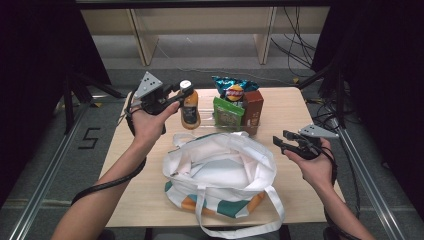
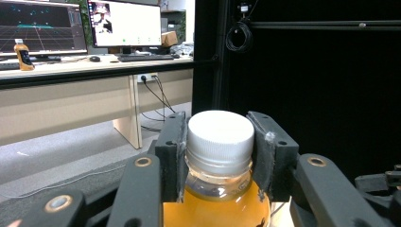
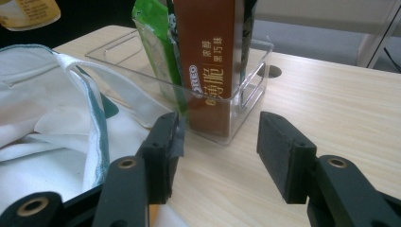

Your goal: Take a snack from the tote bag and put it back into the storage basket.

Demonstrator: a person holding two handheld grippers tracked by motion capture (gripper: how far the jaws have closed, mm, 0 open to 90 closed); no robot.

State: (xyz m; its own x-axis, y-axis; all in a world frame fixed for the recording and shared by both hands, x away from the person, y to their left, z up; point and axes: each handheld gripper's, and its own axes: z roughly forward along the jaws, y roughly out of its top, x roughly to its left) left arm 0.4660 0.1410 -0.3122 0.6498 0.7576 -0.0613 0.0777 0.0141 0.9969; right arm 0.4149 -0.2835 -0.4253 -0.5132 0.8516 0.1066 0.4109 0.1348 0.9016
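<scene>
My left gripper (image 1: 179,98) is shut on the white cap and neck of an orange juice bottle (image 1: 190,111), which stands upright just left of the clear bin (image 3: 246,90). In the left gripper view both pads (image 2: 172,151) press the cap of the bottle (image 2: 218,142). The bottle's base (image 3: 28,12) seems to hang clear of the table. My right gripper (image 1: 281,142) is open with nothing between its fingers, at the right of the white tote bag (image 1: 220,170). In the right gripper view the right gripper (image 3: 217,156) points at the bin's near corner.
The clear bin holds a blue chip bag (image 1: 232,89), a green packet (image 1: 228,112) and a brown Oreo box (image 1: 253,111). The tote bag lies open in the middle of the wooden table (image 1: 290,107), its handles trailing over the front edge. Cables lie on the floor behind.
</scene>
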